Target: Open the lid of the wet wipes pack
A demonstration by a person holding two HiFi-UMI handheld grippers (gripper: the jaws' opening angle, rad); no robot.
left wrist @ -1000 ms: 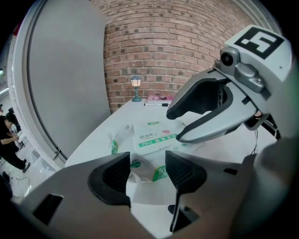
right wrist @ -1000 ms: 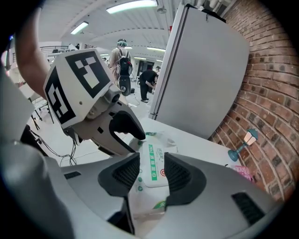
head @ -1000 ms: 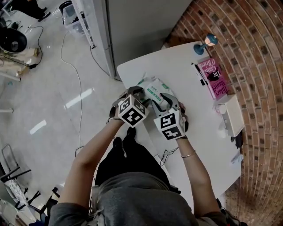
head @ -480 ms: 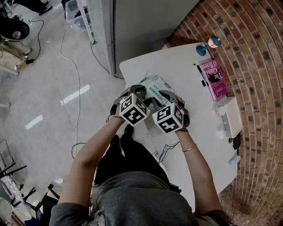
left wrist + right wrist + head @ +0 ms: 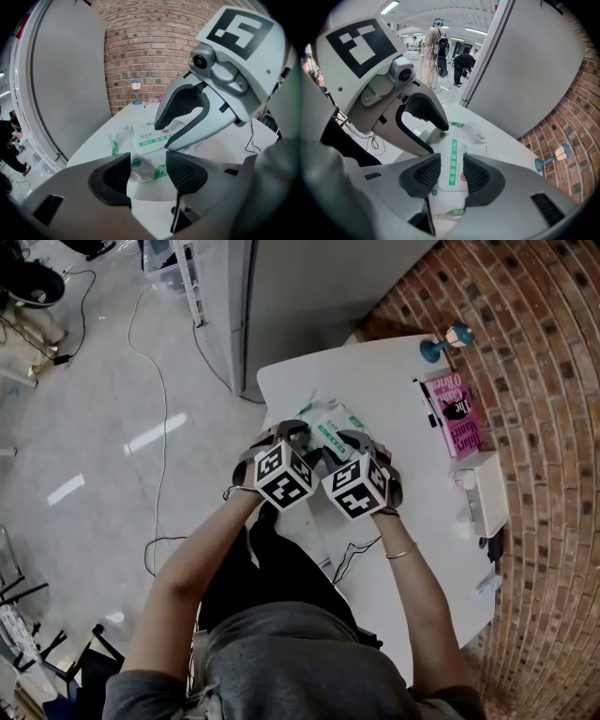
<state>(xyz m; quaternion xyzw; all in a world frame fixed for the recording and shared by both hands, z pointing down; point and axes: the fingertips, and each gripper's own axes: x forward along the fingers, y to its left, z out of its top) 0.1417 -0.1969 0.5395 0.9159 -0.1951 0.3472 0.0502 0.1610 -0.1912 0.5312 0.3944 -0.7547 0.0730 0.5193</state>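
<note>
The wet wipes pack (image 5: 330, 425), white with green print, lies on the white table (image 5: 403, 390) near its left edge. Both grippers point down at its near end. My left gripper (image 5: 300, 444) is shut on the crumpled near corner of the pack (image 5: 149, 165), with film pressed between its pads. My right gripper (image 5: 350, 448) straddles the flat white lid (image 5: 453, 165). Its jaws are opening, and the lid lies between the pads with no clear squeeze. Each gripper's curved fingers show in the other's view, the right fingers (image 5: 180, 101) and the left fingers (image 5: 424, 110).
A pink book (image 5: 457, 409), a black pen (image 5: 424, 401) and a small blue lamp (image 5: 445, 341) sit at the table's far right by the brick wall. Near them is a white box (image 5: 487, 491). A cable (image 5: 352, 554) trails off the near edge. A grey cabinet (image 5: 309, 287) stands behind.
The right gripper has rolled a little, so its marker cube shows a different face, and it sits closer to the left gripper. The left gripper and the pack have stayed put.
</note>
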